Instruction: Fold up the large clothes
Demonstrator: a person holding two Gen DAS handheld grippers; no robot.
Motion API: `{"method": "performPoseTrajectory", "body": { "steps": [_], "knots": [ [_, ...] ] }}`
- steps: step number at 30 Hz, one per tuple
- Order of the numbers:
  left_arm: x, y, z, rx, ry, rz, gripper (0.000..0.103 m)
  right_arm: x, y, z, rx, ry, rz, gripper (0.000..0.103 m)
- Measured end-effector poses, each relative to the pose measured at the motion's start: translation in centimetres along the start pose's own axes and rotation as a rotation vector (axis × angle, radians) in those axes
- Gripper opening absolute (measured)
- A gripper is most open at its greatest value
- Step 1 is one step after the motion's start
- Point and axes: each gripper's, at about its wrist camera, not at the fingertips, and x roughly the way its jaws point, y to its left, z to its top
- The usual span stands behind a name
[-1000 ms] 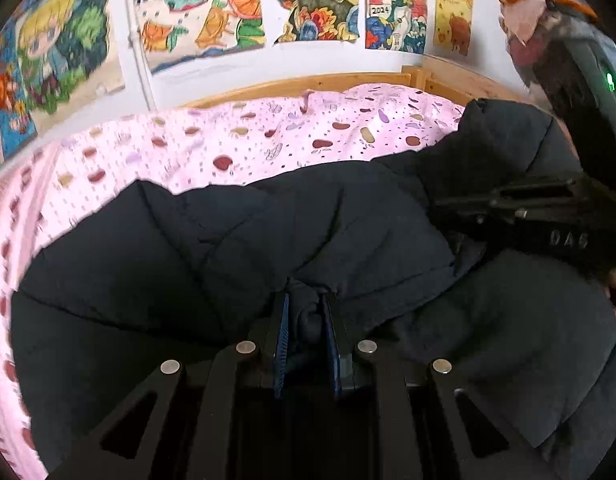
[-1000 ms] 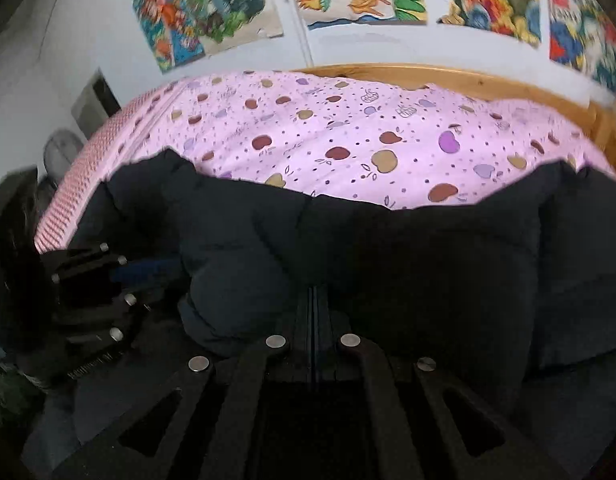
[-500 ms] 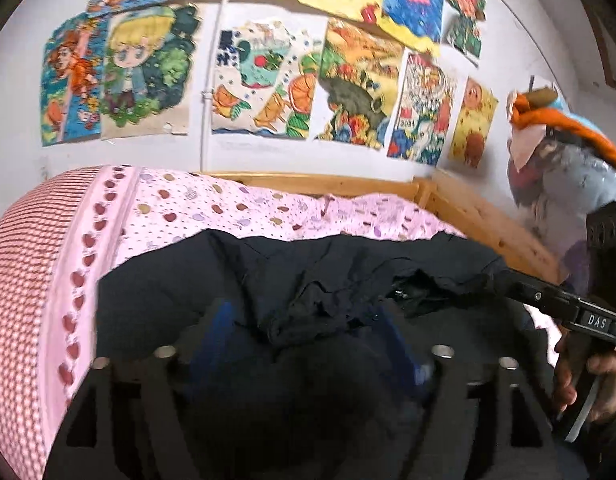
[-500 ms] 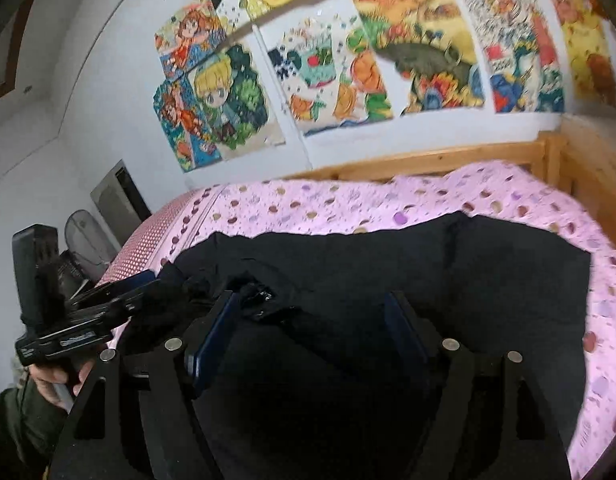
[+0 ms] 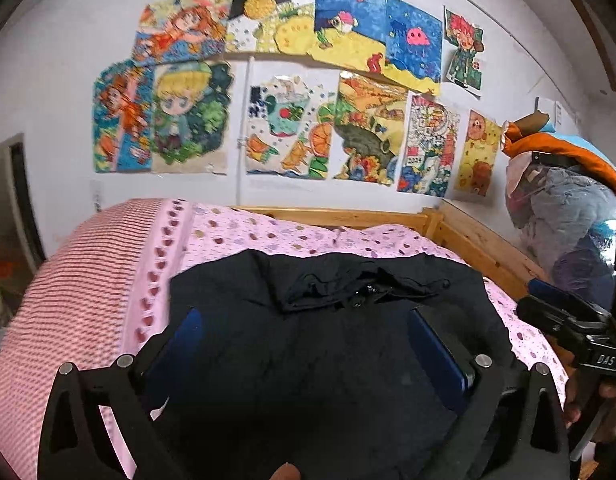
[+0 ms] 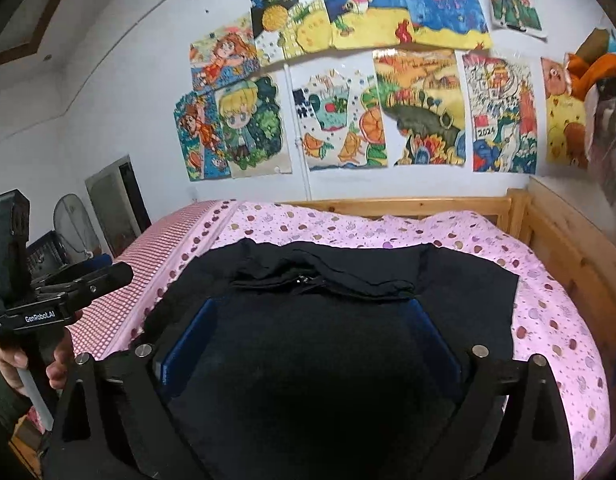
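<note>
A black padded jacket [image 5: 348,280] lies folded on the pink bed, its collar and zipper [image 6: 303,280] at the far side. My left gripper [image 5: 308,340] hovers above its near part. The jaws are opening wide, and nothing is pinched between the blue pads [image 5: 183,340]. My right gripper [image 6: 312,336] hangs over the same garment [image 6: 468,280], also opening, with its blue pads [image 6: 191,340] clear of the cloth. Each gripper appears in the other's view: the right gripper [image 5: 564,320] at the right edge, the left gripper [image 6: 79,284] at the left edge, each held by a hand.
The pink spotted bedspread [image 5: 235,236] covers a bed with a wooden frame [image 5: 480,244]. A red-checked cover [image 5: 75,272] lies on the left. Drawings [image 5: 308,120] fill the wall behind. A bagged bundle [image 5: 568,220] stands at the right, and a fan [image 6: 71,220] at the left.
Both grippers were shut on jacket folds a second ago. They have let go, opened wide, risen and drawn back. The jacket now lies flat on the bed.
</note>
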Motion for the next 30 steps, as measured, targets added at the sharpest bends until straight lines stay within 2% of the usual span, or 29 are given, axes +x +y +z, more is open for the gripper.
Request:
{"method": "performPoseTrajectory", "body": {
  "steps": [5,9,12,15,19,22,30],
  "knots": [
    [-4.5,-0.5,-1.5,0.004,-0.047,0.064,0.103,-2.8,0.6,-1.2,-0.013,-0.007,0.000,0.095],
    [-6.0,-1.0,-2.9,0.032,-0.013,0.076,0.103,-4.3,1.1,-2.3,-0.037,-0.009,-0.004,0.095],
    [-6.9,-1.1,-4.0,0.035,0.000,0.087,0.103,-5.4,1.3,-3.6,0.004,0.007,-0.020,0.095],
    [-8.0,-1.2,-5.2,0.043,-0.005,0.098,0.103,-6.1,1.3,-5.3,0.063,0.045,0.018,0.095],
    [-9.8,-1.6,-6.8,0.080,-0.017,0.101,0.103,-7.1,1.6,-7.6,0.072,0.076,0.022,0.095],
    [-11.1,-1.9,-8.0,0.110,-0.013,0.097,0.103,-8.2,2.3,-9.2,0.025,0.089,0.011,0.095],
    [-14.2,-1.8,-12.1,0.158,-0.012,0.085,0.103,-12.3,4.9,-11.1,-0.111,0.053,-0.013,0.095]
  ]
}}
